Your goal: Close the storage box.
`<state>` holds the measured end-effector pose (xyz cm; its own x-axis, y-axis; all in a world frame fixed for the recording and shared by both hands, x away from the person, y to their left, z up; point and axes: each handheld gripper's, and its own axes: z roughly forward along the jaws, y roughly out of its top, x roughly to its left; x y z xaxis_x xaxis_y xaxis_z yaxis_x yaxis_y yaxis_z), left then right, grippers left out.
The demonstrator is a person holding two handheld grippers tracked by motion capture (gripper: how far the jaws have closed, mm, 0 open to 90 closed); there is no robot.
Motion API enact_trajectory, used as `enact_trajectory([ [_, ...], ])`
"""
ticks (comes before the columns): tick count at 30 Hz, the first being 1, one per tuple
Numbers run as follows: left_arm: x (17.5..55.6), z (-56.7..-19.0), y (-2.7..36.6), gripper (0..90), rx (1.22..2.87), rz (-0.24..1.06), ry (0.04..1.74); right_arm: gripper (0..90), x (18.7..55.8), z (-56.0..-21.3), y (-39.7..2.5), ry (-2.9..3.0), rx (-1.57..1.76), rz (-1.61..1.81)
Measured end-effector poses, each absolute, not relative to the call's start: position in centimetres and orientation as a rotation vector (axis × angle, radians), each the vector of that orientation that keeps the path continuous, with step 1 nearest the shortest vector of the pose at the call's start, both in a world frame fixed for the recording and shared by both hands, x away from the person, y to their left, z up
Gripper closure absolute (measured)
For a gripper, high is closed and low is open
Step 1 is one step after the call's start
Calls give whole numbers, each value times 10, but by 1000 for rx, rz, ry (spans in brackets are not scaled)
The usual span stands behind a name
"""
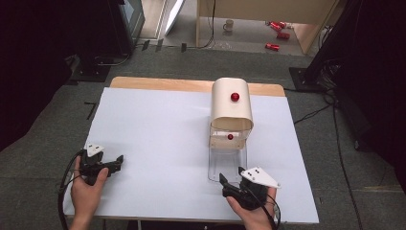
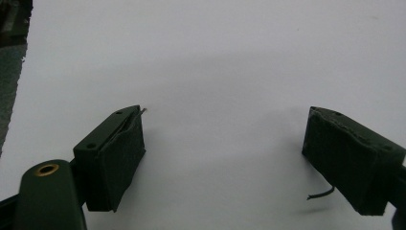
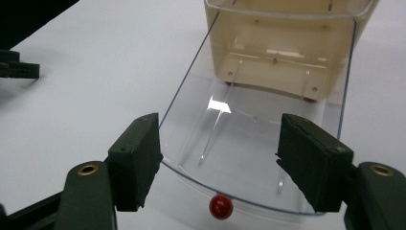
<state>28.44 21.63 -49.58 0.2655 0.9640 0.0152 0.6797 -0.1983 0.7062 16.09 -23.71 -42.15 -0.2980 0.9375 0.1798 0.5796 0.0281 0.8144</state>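
Note:
A cream box (image 1: 231, 110) with a curved top and a red knob (image 1: 235, 97) stands right of the table's middle. Its clear door (image 1: 227, 163) lies folded flat on the table toward me. In the right gripper view the clear door (image 3: 258, 143) carries a red knob (image 3: 221, 206) at its near edge, and the cream box (image 3: 282, 52) stands open behind it. My right gripper (image 3: 220, 158) is open, its jaws on either side of the door's near edge, touching nothing. That right gripper (image 1: 231, 175) sits just before the door. My left gripper (image 1: 118, 163) rests open at front left, and in its own view the left gripper (image 2: 225, 153) holds nothing.
A white table top (image 1: 158, 143) stretches between the two grippers, with a wooden strip (image 1: 163, 84) along its far edge. On the floor beyond lie red cans (image 1: 277, 28) and a mug (image 1: 229, 25). Dark stands flank the table.

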Motion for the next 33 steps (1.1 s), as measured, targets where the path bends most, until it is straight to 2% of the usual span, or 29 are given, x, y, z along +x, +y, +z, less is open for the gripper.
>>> enact_trajectory([
  [8,284,-496,216,144,1957,629,1481,390,143,-435,-246,1893,1592,1152],
  [9,284,-496,216,144,1953,629,1482,427,138,-439,-249,1884,1608,1154],
  [14,284,-496,216,144,1954,630,1483,478,129,-450,-250,1888,1633,1138],
  [33,284,-496,216,145,1952,629,1483,672,143,-480,-232,1897,1694,1075],
])
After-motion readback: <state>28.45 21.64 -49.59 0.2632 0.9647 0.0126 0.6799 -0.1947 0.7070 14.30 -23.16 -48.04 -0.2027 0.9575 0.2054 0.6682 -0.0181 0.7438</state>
